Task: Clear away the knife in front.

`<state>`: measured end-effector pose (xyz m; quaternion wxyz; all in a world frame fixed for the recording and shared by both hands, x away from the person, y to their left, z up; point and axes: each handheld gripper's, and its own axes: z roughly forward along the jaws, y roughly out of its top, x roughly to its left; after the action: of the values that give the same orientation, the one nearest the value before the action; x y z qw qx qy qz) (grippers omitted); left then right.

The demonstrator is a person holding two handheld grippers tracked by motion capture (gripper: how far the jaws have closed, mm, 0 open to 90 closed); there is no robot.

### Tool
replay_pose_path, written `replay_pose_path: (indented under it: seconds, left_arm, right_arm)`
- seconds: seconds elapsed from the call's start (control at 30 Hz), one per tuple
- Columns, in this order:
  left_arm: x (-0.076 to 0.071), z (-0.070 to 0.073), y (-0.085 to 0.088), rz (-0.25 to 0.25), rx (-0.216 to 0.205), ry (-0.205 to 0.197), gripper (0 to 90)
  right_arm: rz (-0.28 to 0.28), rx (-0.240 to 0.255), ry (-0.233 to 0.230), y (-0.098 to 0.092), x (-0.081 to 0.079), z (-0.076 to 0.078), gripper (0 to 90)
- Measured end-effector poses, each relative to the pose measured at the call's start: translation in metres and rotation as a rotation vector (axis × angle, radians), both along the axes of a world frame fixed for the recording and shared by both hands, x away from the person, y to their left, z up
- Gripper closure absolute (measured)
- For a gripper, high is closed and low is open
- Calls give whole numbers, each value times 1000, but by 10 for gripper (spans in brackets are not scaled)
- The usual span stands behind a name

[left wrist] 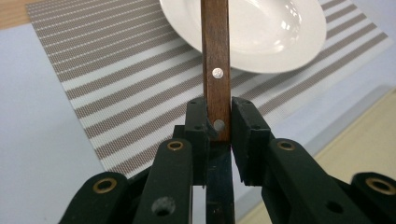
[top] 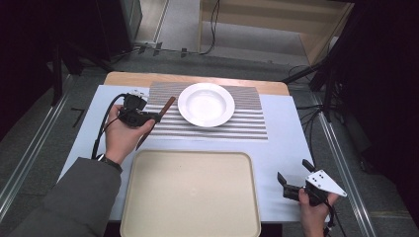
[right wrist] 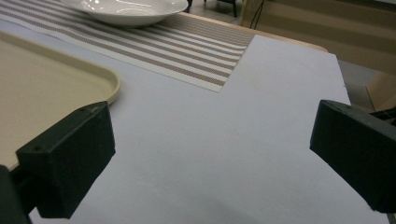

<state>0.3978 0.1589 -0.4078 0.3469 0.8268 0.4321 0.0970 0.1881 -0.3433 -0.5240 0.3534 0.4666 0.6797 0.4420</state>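
Wooden-handled knife (left wrist: 215,70): light, stiff, smooth; clamped in left gripper (left wrist: 218,128) at riveted handle, best held there. Right gripper (right wrist: 210,163) wide open, empty.

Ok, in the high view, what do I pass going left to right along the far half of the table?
Left gripper → wooden-handled utensil clamped in it, over the striped placemat → white plate.

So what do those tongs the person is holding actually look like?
Both are black two-jaw tongs with blocky square pads. The left tongs trail a black cable and show brass-coloured rivets; the right tongs carry a grey three-cornered plate. A grey sleeve and dark wristband.
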Motion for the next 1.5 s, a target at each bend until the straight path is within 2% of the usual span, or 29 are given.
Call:
replay_pose_path:
  seconds: [0.2, 0.6, 0.7, 0.97, 1.13, 1.37, 1.5]
  left_arm:
    - [-17, -2, 0, -25, 8, 0, 768]
    - [-50, -12, 2, -82, -14, 18, 767]
    - [-58, -16, 3, -79, -14, 15, 767]
    - [-83, -32, 6, -92, -21, 45, 767]
    - [-98, -39, 8, -98, -38, 53, 767]
    - [-122, -44, 8, -107, -22, 38, 767]
    - [-133, -50, 10, -101, -35, 43, 767]
  right_arm:
    - [0, 0, 0, 0, 0, 0, 0]
    - [0, -2, 0, 0, 0, 0, 0]
    - [-1, -3, 1, 0, 0, 0, 0]
    - [-2, -6, 1, 1, 0, 0, 0]
    - [-5, -7, 3, 1, 0, 0, 0]
    - [-9, -8, 5, 1, 0, 0, 0]
    - [-8, -9, 5, 1, 0, 0, 0]
